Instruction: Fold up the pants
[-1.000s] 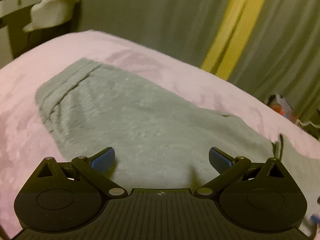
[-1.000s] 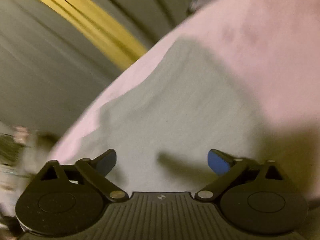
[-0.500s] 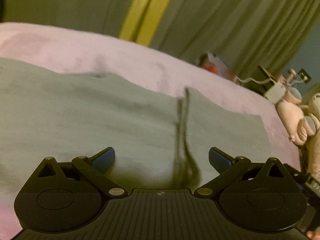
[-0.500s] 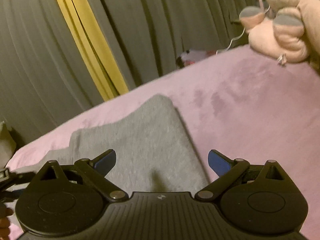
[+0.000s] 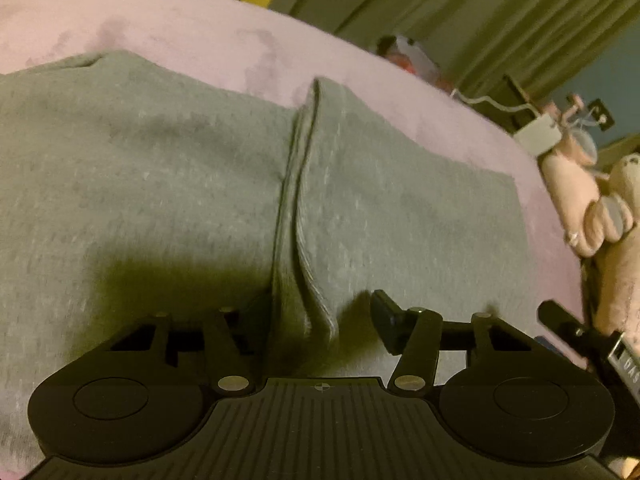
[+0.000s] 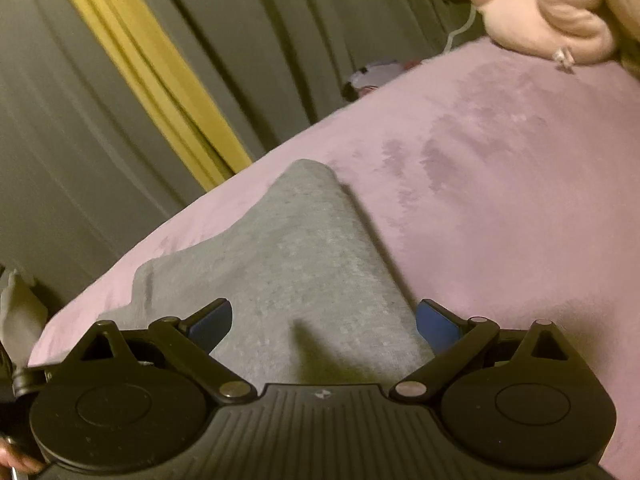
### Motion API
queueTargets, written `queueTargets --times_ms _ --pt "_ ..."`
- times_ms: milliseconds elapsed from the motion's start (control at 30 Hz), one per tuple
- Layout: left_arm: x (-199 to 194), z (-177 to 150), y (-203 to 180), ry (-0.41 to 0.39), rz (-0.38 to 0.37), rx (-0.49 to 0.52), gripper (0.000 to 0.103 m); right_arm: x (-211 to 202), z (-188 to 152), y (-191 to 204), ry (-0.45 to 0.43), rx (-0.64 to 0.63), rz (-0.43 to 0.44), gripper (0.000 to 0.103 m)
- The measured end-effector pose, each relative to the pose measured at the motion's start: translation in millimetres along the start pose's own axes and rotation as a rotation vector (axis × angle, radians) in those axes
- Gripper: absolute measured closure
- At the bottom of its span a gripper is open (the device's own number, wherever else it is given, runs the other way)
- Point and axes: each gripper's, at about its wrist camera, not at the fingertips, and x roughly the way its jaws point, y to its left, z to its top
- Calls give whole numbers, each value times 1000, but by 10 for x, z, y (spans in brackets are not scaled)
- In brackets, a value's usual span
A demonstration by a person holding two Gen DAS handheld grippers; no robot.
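Grey sweatpants [image 5: 160, 184] lie flat on a pink blanket [image 5: 200, 28]. In the left wrist view a raised fold of the hem edge [image 5: 300, 216] runs down between the fingers of my left gripper [image 5: 316, 320]. The fingers have narrowed around this fold; the left finger is partly hidden by cloth. In the right wrist view the pants [image 6: 304, 264] taper to a corner, and my right gripper [image 6: 324, 328] is open, its fingers straddling the cloth's near edge.
Pink stuffed toys [image 5: 592, 204] lie at the bed's right side, also in the right wrist view [image 6: 548, 20]. Grey and yellow curtains [image 6: 140, 60] hang behind the bed. Small clutter and a cable [image 5: 480, 100] sit at the far edge.
My left gripper has moved down onto the pants' hem fold and its fingers have closed in around it. My right gripper has come closer to the cloth's corner and stays open.
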Motion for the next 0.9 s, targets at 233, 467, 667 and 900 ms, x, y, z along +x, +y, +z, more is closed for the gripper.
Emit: queueTargets --times_ms 233,467,667,900 --pt "-114 -46 66 -48 -6 28 85 12 -8 -39 -5 27 -23 4" --pt "-429 -68 107 -75 33 54 89 12 -9 -38 -6 25 -54 4" --pt "-642 -9 146 -129 102 107 89 30 -22 5 -2 -12 -69 4" --pt "-563 -143 355 -53 132 76 61 74 -20 46 23 -47 -95 4"
